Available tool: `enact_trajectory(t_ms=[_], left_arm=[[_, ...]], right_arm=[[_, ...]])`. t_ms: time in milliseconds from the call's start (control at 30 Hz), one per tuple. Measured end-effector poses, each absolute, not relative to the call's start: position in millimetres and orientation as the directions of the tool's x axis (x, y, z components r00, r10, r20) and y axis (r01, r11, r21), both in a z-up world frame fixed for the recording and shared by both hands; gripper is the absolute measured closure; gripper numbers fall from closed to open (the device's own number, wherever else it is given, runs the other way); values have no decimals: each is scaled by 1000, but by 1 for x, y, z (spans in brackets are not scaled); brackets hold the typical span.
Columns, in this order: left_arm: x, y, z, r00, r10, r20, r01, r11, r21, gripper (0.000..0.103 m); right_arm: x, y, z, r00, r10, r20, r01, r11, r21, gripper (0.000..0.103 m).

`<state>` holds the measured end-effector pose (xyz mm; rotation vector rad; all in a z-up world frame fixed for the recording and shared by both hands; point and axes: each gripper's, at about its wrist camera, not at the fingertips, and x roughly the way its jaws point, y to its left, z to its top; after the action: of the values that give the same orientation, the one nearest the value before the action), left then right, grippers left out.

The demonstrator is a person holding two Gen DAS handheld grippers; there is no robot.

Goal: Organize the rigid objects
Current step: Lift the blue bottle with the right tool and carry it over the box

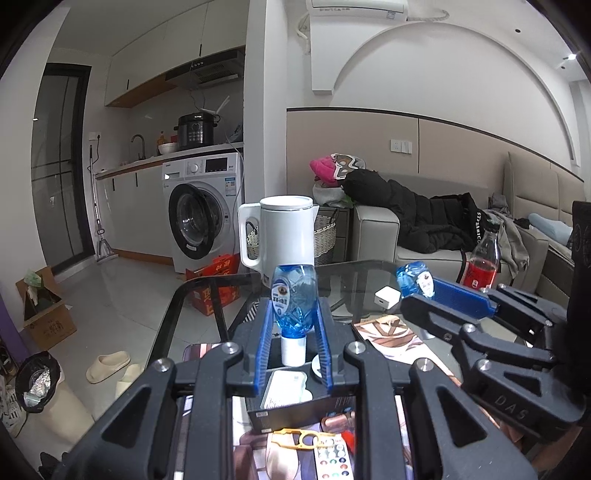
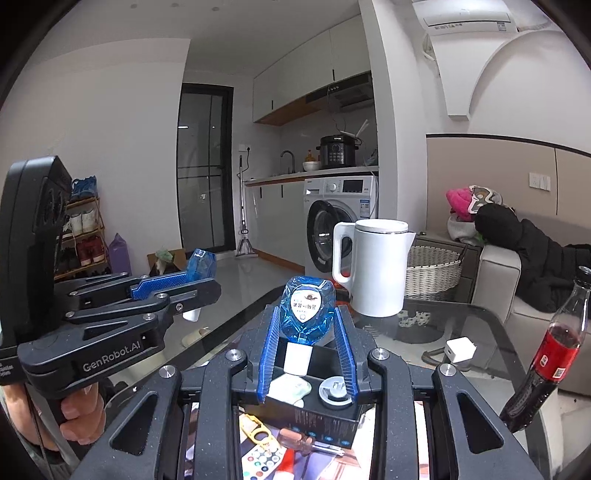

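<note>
Gripping left: left gripper clamps inverted blue bottle
Gripping right: right gripper clamps second blue bottle above black box

A white-walled flat: far left, a washing machine under a kitchen counter; right, a beige sofa beneath an air conditioner; glossy pale floor tiles.

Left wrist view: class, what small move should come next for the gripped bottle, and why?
Probably lower it slightly: the blue bottle, pinched upside down between the left fingers, hangs with its white cap just over the open black box, seemingly not yet resting inside.
</note>
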<state>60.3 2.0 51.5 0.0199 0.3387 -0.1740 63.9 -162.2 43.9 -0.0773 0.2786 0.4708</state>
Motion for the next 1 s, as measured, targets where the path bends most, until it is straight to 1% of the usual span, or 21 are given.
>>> enact_trajectory(t_ms=[100,300,400,500,600,700,867,1000], left_arm=[[71,2,55,929,-171,-327,173,985,-26,83],[107,7,54,922,-157,-355,137,987,-82,83],[124,8,50,924,-147,-353,121,988,-93,83],[140,12,45,926,-138,-351,102,988,-121,83],[149,15,41,933,-118,-340,80,989,-121,83],[156,16,36,922,-134,-364,82,985,-154,82],[165,11,26,901,-123,-415,77,989,-127,83],[177,14,18,869,-128,-479,66,987,-144,83]], right_arm=[[78,-158,45,861,424,-279,-441,898,4,73],[115,-151,46,871,392,-296,-395,917,51,73],[133,-150,44,874,378,-306,-374,924,73,73],[146,-151,44,882,366,-297,-358,930,85,73],[156,-152,43,886,357,-295,-345,934,96,73],[163,-151,39,881,352,-317,-337,936,103,73],[173,-148,28,862,351,-365,-345,935,85,73],[180,-148,23,845,359,-397,-352,931,94,73]])
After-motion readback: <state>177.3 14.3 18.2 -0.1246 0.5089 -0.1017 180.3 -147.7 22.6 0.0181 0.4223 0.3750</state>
